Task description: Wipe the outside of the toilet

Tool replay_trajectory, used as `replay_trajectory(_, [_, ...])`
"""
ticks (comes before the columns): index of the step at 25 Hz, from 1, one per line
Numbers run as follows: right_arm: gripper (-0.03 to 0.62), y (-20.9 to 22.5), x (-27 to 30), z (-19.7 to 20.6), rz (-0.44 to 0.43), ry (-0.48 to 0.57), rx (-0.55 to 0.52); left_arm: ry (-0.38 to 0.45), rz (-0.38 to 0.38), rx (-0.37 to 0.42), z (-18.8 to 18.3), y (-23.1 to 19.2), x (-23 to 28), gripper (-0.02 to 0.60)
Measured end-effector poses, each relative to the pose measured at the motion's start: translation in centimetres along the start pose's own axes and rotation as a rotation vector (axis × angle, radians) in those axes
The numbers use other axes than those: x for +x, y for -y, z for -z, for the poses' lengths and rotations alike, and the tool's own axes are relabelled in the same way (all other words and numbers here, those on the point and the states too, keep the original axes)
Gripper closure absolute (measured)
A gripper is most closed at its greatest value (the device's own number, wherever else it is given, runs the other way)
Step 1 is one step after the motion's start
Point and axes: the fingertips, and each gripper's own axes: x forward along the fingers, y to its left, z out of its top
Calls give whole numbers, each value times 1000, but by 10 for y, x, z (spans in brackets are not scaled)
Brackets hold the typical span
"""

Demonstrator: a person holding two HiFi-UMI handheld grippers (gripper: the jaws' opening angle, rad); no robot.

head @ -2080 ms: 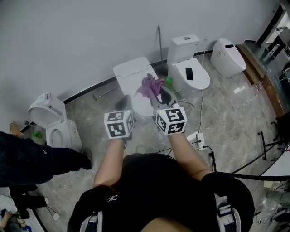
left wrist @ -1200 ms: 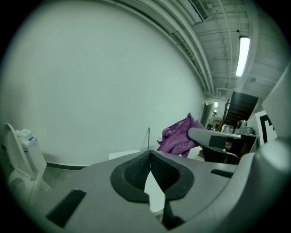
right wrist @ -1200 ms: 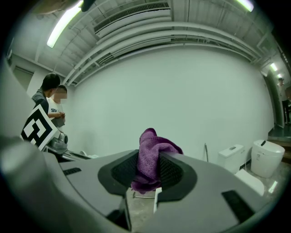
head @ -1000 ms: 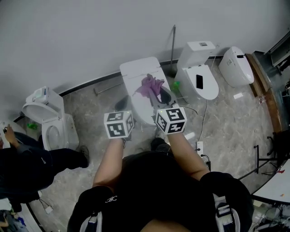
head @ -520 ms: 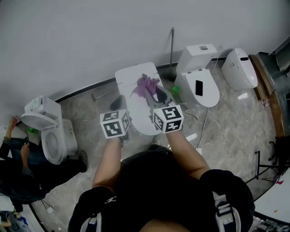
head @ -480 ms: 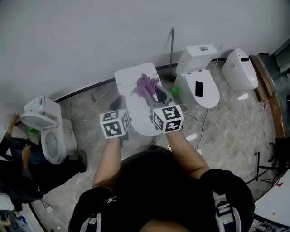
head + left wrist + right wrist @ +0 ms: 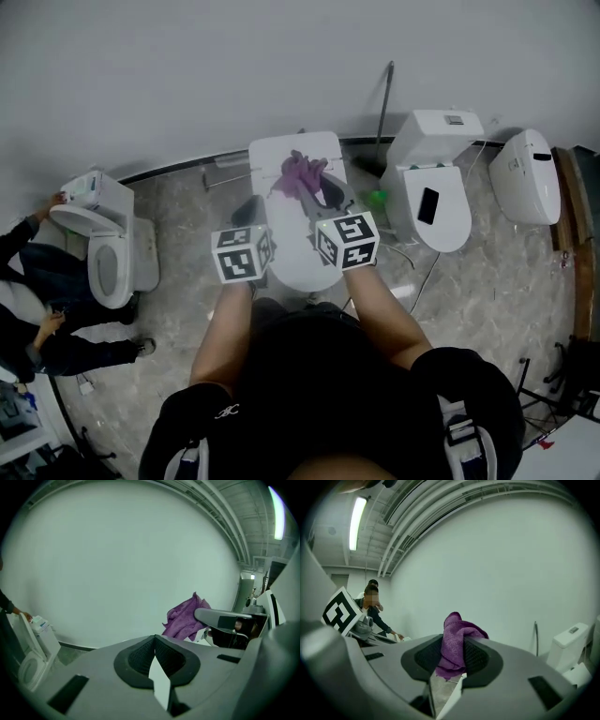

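Purple cloth [image 7: 454, 639] is pinched in the right tool [image 7: 451, 660], bunched upward, probably kept ready as the wiping pad. The left tool [image 7: 154, 654], pressed together on nothing, hangs alongside. The white toilet [image 7: 292, 255] lies mid-frame in the head view, just beneath both tools, the cloth over its far end.

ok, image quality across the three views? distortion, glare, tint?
Head view: even, soft light, no hard shadows, wide-angle bends the wall base into a curve. Left gripper view: heavy fisheye, black corners, green tint, ceiling light blown out. Right gripper view: same fisheye and tint, ceiling light glaring, purple cloth sharp.
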Motion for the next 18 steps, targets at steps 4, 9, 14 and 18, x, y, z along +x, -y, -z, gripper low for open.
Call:
replay_trajectory(4, [487,2,20,14,-40,-25,-2,-30,-42,-23,13,-16,10,572])
replay_trajectory(9, [487,-4,55,32,-63,-62,-12,-58,-52,-44,23,-46,27,572])
replay_trajectory(14, [487,-7,102,47,-45,-93,-12,-81,-18,-47,18,-81,55,572])
replay_trajectory(18, [487,-9,154,57,-19,-120,-28,-102,14,-67,10,-120,89,572])
